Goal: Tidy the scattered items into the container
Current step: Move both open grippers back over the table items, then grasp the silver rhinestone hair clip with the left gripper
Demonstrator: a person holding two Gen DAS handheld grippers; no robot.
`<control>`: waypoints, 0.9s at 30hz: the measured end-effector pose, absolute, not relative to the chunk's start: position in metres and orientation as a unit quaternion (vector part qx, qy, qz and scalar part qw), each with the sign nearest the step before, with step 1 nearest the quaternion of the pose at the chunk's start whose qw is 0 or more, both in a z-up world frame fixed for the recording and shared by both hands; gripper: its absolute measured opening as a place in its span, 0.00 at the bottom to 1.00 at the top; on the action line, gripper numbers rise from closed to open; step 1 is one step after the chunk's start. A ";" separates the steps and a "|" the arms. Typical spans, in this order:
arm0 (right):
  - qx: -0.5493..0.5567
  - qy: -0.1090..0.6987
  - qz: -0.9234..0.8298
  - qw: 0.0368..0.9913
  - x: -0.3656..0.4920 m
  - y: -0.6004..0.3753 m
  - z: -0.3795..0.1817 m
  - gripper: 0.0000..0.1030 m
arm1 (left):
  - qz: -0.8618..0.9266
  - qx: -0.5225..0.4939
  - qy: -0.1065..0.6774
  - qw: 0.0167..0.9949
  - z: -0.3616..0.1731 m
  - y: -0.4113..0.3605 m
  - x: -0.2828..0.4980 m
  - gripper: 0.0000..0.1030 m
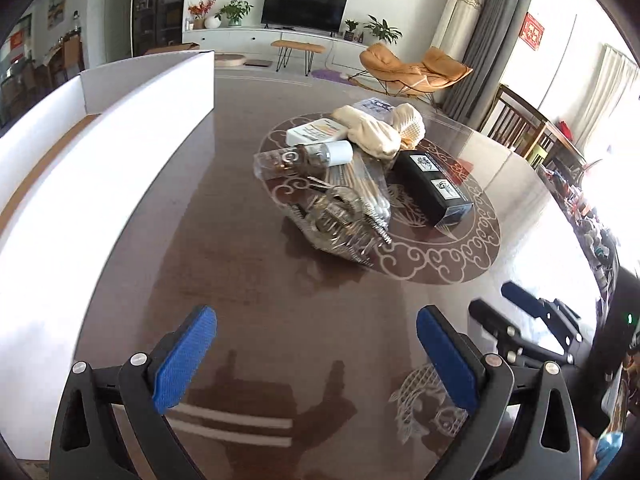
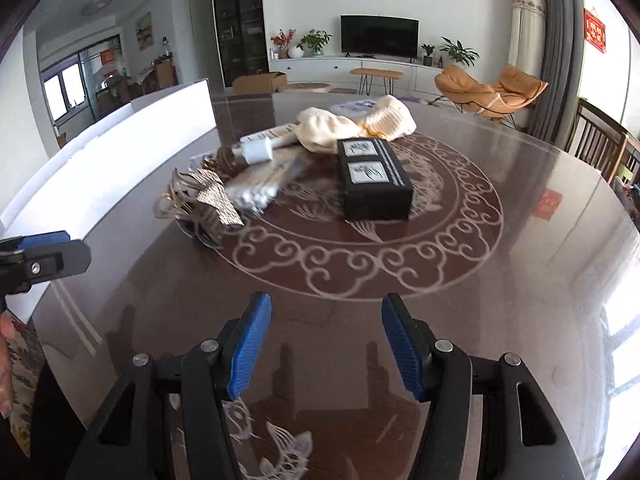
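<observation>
Clearly both empty — left gripper (image 1: 316,356) jaws wide apart, right gripper (image 2: 326,346) parted, above table (image 2: 520,240)

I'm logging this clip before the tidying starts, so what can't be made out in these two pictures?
- White container: its inside is hidden by its own near wall in both wrist views.
- Items under the cream cloth: covered in both views; the pack behind it shows only an edge.
- Metal clutter at the pile's front: blurred in the right wrist view.
- Black box: label print too small to read.
</observation>
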State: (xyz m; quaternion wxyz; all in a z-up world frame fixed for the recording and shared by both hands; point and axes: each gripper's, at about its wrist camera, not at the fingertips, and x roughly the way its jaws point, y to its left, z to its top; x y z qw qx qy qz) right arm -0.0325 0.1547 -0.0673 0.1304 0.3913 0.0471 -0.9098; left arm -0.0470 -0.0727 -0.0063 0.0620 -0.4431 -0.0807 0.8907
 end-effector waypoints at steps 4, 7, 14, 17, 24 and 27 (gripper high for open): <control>0.384 0.041 -0.912 0.135 -0.026 0.161 -0.072 0.57 | 0.892 -0.439 -0.108 0.023 -0.010 -0.039 -0.069 0.99; 0.362 0.052 -0.919 0.145 -0.016 0.154 -0.064 0.57 | 0.879 -0.455 -0.143 0.002 -0.025 -0.029 -0.088 0.99; 0.358 0.041 -0.917 0.172 -0.009 0.150 -0.064 0.57 | 0.876 -0.447 -0.171 -0.064 -0.045 -0.038 -0.118 0.99; 0.366 0.020 -0.914 0.177 -0.013 0.156 -0.066 0.57 | 0.882 -0.441 -0.157 -0.059 -0.050 -0.041 -0.124 0.89; 0.378 -0.027 -0.906 0.186 -0.022 0.169 -0.066 0.57 | 0.894 -0.432 -0.115 -0.007 -0.040 -0.058 -0.091 0.50; 0.379 -0.061 -0.905 0.183 -0.048 0.179 -0.055 0.58 | 0.890 -0.447 -0.085 0.019 -0.040 -0.060 -0.074 0.50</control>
